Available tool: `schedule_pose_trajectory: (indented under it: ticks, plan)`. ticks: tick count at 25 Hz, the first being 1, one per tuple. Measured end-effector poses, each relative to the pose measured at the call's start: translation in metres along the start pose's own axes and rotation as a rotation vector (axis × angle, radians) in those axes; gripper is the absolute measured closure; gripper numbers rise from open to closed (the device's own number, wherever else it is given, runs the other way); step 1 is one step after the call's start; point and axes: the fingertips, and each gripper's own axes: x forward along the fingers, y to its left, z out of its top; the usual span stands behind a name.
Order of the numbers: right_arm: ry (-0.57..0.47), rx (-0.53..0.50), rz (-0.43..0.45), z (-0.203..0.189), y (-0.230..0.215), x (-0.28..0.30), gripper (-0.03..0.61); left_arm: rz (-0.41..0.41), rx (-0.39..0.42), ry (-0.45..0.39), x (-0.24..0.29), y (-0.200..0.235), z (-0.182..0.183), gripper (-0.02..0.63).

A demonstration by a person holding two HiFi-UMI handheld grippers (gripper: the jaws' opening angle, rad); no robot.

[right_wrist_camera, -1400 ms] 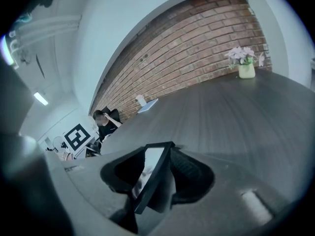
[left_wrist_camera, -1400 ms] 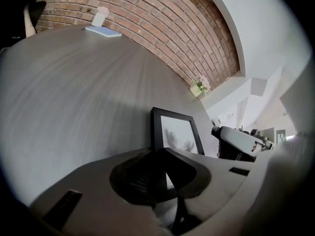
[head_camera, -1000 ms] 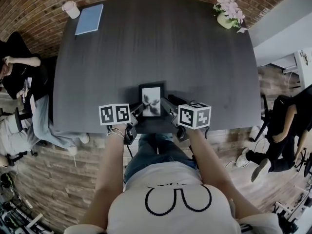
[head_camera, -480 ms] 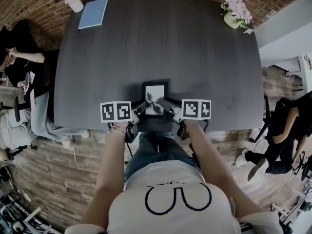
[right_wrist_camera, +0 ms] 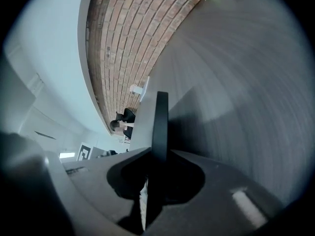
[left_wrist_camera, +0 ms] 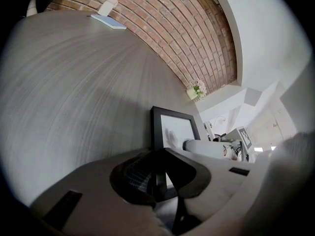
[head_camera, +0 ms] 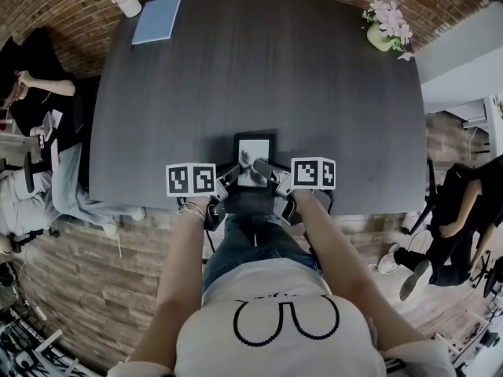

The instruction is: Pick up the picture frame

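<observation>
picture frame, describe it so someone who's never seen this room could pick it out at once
Start at the big dark table by the brick wall and look to its near edge, in front of the person. The picture frame is the small black-rimmed rectangle with a pale picture; the blue notebook and flowers sit at the far corners.

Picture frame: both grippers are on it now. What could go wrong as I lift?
1. The right gripper has just been closing on the picture frame's thin right edge; that narrow bite could slip.
2. The left gripper pinches the opposite edge, so uneven lifting could twist the frame.
3. It sits near the table's front edge; a dropped frame could go over it.
</observation>
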Motion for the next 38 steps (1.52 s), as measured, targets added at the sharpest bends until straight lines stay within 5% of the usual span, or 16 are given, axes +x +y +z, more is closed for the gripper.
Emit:
schedule_pose_trajectory:
  ticks: [3,16,23,38]
  plan:
    - [0.003,0.03,0.042,0.0,0.006,0.001,0.563,0.001,0.002,0.0,-0.001,0.0,0.0,0.543]
    - [0.016,-0.009,0.085,-0.001,0.016,-0.004,0.566,0.018,0.006,-0.052,-0.009,-0.009,0.002,0.529]
    - [0.012,-0.024,0.098,0.0,0.021,-0.006,0.566,0.06,0.026,-0.065,-0.016,-0.014,0.009,0.291]
    - [-0.068,-0.126,0.109,0.015,0.054,-0.024,0.566,0.082,0.148,-0.179,-0.055,-0.039,0.048,0.288]
